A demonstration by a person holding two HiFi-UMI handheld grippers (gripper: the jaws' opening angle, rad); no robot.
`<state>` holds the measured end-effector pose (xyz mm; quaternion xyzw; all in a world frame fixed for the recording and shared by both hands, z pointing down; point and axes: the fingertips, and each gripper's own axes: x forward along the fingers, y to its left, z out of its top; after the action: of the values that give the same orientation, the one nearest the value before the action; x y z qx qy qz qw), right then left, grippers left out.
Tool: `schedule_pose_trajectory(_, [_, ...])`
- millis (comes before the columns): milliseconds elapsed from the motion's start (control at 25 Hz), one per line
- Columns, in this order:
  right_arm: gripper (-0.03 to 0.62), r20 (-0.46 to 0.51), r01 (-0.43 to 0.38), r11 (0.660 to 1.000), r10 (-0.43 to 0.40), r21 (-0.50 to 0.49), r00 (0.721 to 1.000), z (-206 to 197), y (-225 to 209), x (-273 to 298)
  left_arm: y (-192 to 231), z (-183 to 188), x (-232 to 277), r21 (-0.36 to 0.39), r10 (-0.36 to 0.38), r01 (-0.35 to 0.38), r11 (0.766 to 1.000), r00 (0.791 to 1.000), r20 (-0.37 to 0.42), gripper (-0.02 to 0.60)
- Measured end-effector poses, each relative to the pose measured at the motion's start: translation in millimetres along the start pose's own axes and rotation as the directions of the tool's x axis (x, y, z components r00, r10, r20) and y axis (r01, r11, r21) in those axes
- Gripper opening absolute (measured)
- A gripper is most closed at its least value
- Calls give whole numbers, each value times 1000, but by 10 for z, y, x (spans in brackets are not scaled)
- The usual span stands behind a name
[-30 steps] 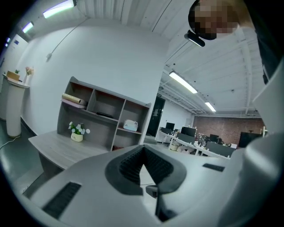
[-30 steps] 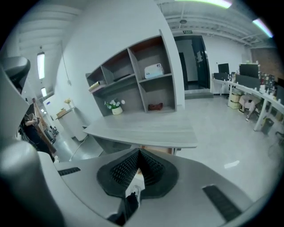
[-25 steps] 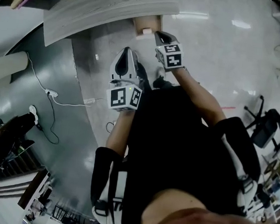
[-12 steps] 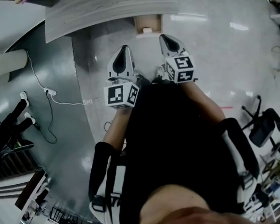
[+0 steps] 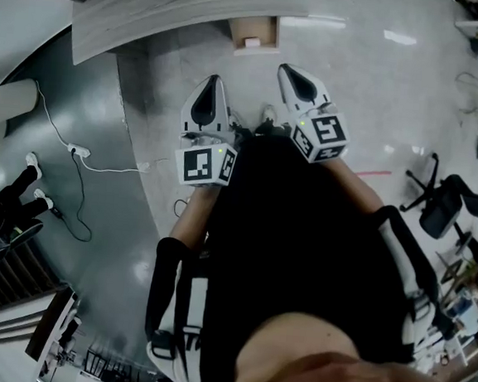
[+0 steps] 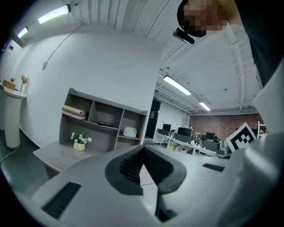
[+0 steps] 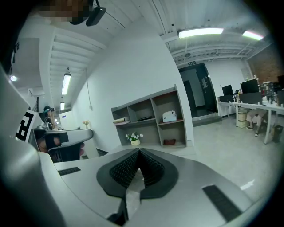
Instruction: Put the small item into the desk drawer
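Observation:
Under the grey wooden desk [image 5: 180, 6], a brown drawer [image 5: 255, 29] stands pulled out at the top of the head view. A small pale item [image 5: 252, 42] lies inside it. My right gripper [image 5: 286, 69] [image 7: 138, 150] hovers just below and right of the drawer, shut, with nothing between its jaws. My left gripper [image 5: 212, 80] [image 6: 143, 148] is beside it on the left, short of the desk edge. Its jaws meet at the tip and hold nothing. Both point roughly level toward the desk.
A shelf unit [image 7: 151, 117] with a flower pot [image 7: 134, 138] stands on the desk. A cable with a power strip [image 5: 76, 151] lies on the floor at left, near a white pillar [image 5: 1, 103]. An office chair [image 5: 441, 208] is at right. Another person's legs [image 5: 9, 199] show far left.
My right gripper has risen and drawn back from the drawer toward my body. The left gripper has shifted only a little. The drawer stays pulled out with the item in it.

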<state>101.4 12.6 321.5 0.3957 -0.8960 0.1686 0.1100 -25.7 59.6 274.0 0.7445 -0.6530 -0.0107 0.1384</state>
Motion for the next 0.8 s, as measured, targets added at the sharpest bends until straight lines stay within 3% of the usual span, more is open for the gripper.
schedule_pose_trajectory(320, [0, 10, -6, 1000, 6, -2, 1000, -39, 287, -106, 18, -25, -104, 9, -29, 29, 1000, 1000, -4, -2])
schedule_pose_trajectory(800, [-2, 49, 23, 1000, -23, -9, 999, 47, 229, -108, 40, 9, -45, 4, -47, 47, 999, 999, 6, -2])
